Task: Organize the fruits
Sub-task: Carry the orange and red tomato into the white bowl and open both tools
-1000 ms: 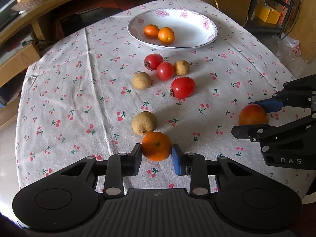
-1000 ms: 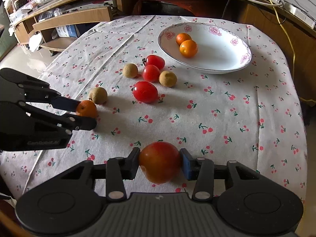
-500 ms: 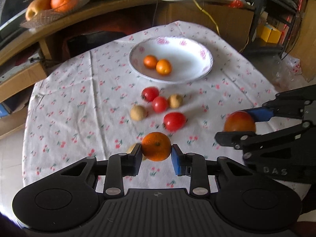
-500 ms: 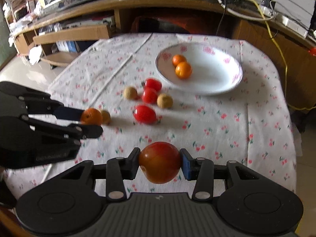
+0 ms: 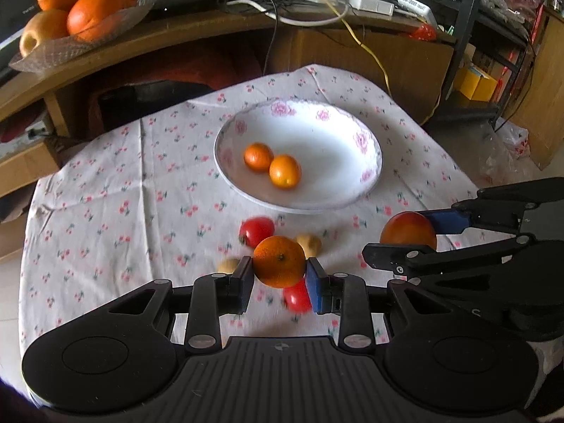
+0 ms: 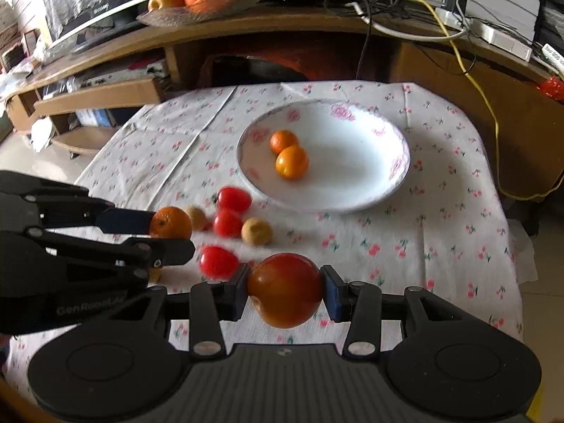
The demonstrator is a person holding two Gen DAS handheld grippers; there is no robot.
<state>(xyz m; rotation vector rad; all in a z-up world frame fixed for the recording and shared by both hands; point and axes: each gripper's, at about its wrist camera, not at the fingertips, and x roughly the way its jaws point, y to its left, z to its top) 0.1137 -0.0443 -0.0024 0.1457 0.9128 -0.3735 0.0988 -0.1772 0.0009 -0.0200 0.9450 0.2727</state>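
Note:
My left gripper is shut on a small orange, held above the table; the same orange shows at the left of the right wrist view. My right gripper is shut on a red-orange apple-like fruit, also lifted; this fruit appears at the right in the left wrist view. A white flowered plate holds two small oranges. In front of the plate lie red tomatoes and brown round fruits on the cloth.
The round table wears a white cherry-print cloth. Behind it stands a wooden shelf with a tray of big oranges and an apple, cables and power strips. The cloth's edge drops off at the right.
Both grippers rose off the table with their fruits and moved toward the plate. The plate now sits closer to centre, and the loose fruits lie under and just ahead of the fingers.

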